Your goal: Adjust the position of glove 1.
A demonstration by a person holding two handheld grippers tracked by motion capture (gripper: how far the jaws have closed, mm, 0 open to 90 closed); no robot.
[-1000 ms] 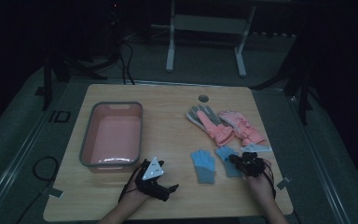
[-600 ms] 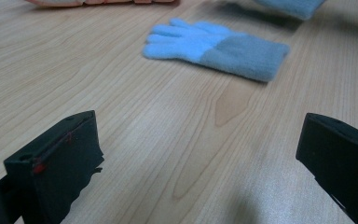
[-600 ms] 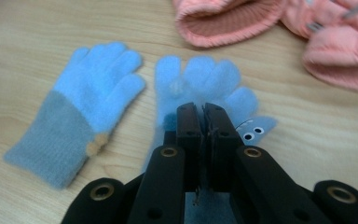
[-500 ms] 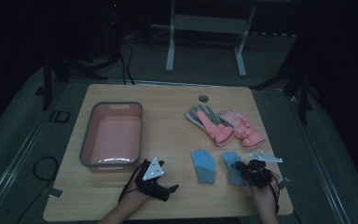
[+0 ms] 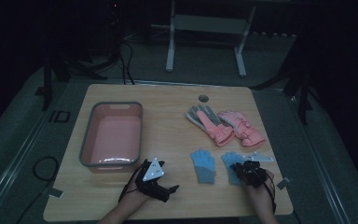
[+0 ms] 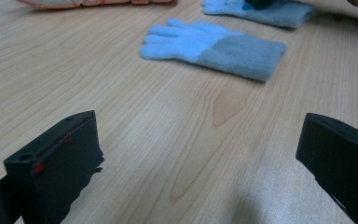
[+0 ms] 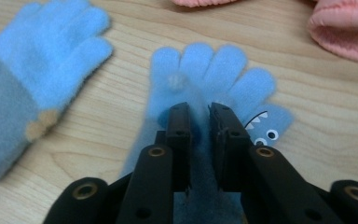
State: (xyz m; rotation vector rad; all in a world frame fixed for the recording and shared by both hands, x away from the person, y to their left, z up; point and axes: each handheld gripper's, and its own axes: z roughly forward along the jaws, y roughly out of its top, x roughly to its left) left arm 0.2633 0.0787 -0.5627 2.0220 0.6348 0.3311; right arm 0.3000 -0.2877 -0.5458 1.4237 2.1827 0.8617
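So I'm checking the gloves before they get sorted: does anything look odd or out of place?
Nothing stands out. Both blue gloves lie flat beside each other; the pink gloves rest farther back, and the pink bin sits upright.

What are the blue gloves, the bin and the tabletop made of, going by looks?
Blue gloves: soft fuzzy knit, probably fleece or acrylic; nap blurs the edges, grey cuffs look the same.
Bin: likely moulded plastic, pink with grey rim, a slight sheen on its floor.
Tabletop: pale wood or wood-look laminate; printed-looking grain, satin glare.
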